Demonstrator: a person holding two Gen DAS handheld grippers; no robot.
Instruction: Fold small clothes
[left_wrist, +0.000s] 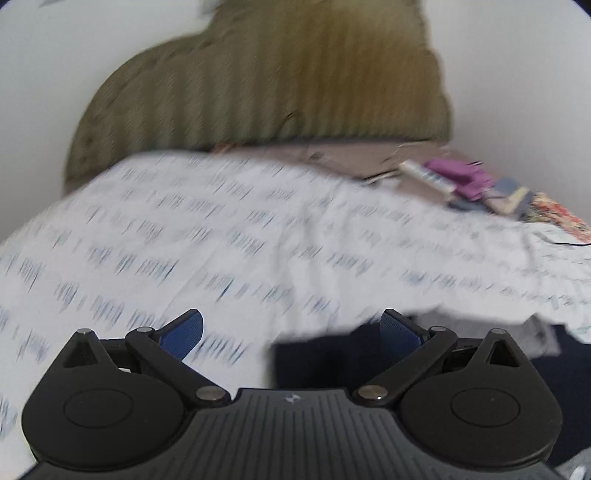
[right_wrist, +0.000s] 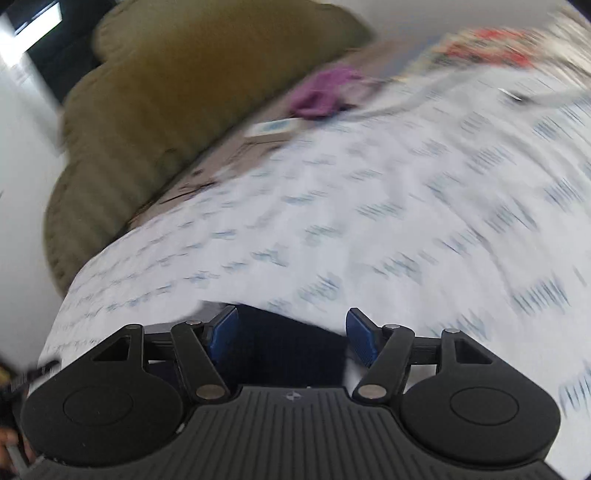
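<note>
Both views are blurred by motion. A dark navy garment (left_wrist: 332, 354) lies on the white patterned sheet (left_wrist: 221, 240) at the near edge, partly under my left gripper (left_wrist: 291, 332). That gripper stands open, its blue pads (left_wrist: 184, 338) wide apart with nothing pressed between them. In the right wrist view the same navy garment (right_wrist: 291, 350) shows between and below the blue pads (right_wrist: 360, 341) of my right gripper (right_wrist: 291, 338), which is open; the pads do not press on the cloth.
An olive-green ribbed cushion (left_wrist: 277, 81) rests against the white wall behind the bed. Purple cloth (left_wrist: 458, 177), a small white packet (left_wrist: 424, 175) and colourful patterned fabric (left_wrist: 554, 214) lie at the back right. A grey cloth (left_wrist: 539, 332) lies beside the navy garment.
</note>
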